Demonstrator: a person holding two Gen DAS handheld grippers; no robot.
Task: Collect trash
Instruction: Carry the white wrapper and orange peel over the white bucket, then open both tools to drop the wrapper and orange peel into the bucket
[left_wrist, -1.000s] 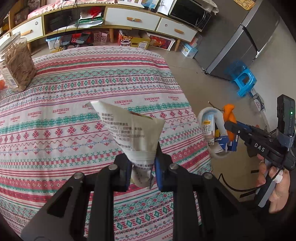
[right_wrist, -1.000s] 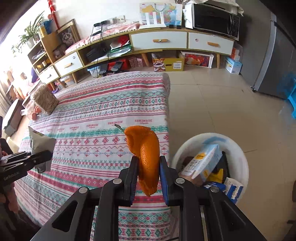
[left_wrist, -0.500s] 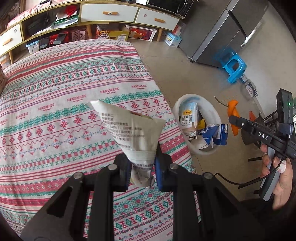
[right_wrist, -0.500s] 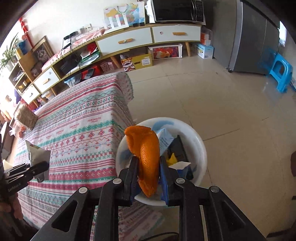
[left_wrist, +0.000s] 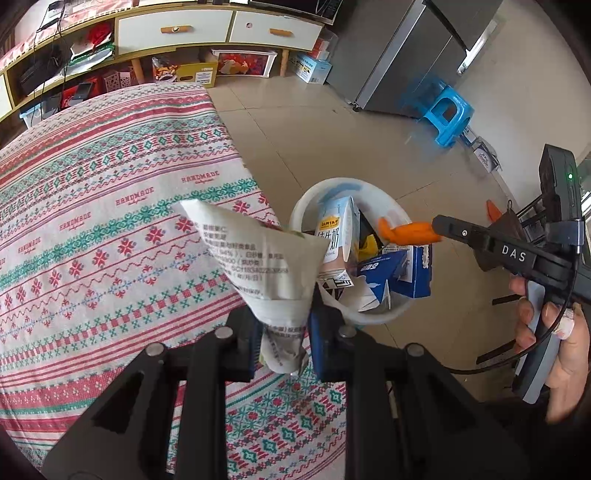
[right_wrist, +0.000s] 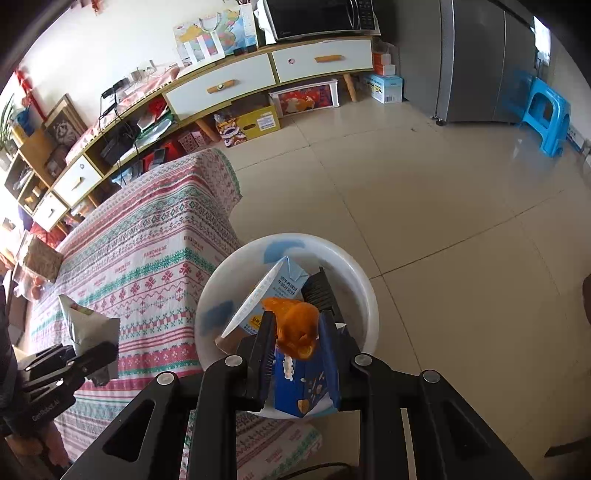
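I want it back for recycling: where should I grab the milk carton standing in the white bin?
Pinch the milk carton by its folded top ridge, from above. It stands upright against the white bin wall, top clear of the trash; a blue carton crowds its side.

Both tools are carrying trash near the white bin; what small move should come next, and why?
Probably let the right tool finish opening. Its jaws are opening, and the orange peel between them already hangs over the white bin, among the cartons, so it should drop in. The left tool, shut on the crumpled wrapper, is beside the bin, over the tablecloth, and goes second.
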